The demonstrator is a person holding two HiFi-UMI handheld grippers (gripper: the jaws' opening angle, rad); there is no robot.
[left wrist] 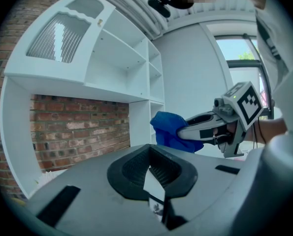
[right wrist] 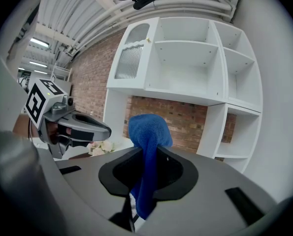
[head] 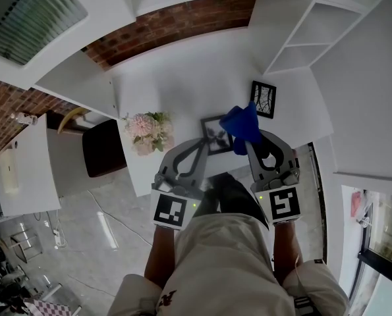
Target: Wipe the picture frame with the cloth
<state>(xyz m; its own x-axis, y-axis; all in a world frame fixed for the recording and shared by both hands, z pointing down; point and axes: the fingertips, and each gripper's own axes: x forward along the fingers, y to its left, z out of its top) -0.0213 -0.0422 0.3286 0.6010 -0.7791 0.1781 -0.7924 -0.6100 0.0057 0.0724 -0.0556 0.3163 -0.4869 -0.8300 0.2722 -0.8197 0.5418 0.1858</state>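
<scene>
In the head view my left gripper [head: 207, 141] is shut on the near edge of a small black picture frame [head: 215, 133], held over the white table [head: 182, 78]. My right gripper [head: 243, 143] is shut on a blue cloth [head: 243, 124] that bunches up beside the frame's right edge. In the left gripper view the frame [left wrist: 155, 190] shows edge-on between the closed jaws, with the cloth [left wrist: 167, 130] and right gripper [left wrist: 187, 131] ahead. In the right gripper view the cloth [right wrist: 146, 141] rises from between the jaws.
A second black picture frame [head: 263, 99] stands at the table's back right. A bunch of pale pink flowers [head: 148, 131] sits at the left. White shelves [head: 314, 31] and a brick wall [head: 176, 22] lie behind the table. A dark stool [head: 103, 147] stands to the left.
</scene>
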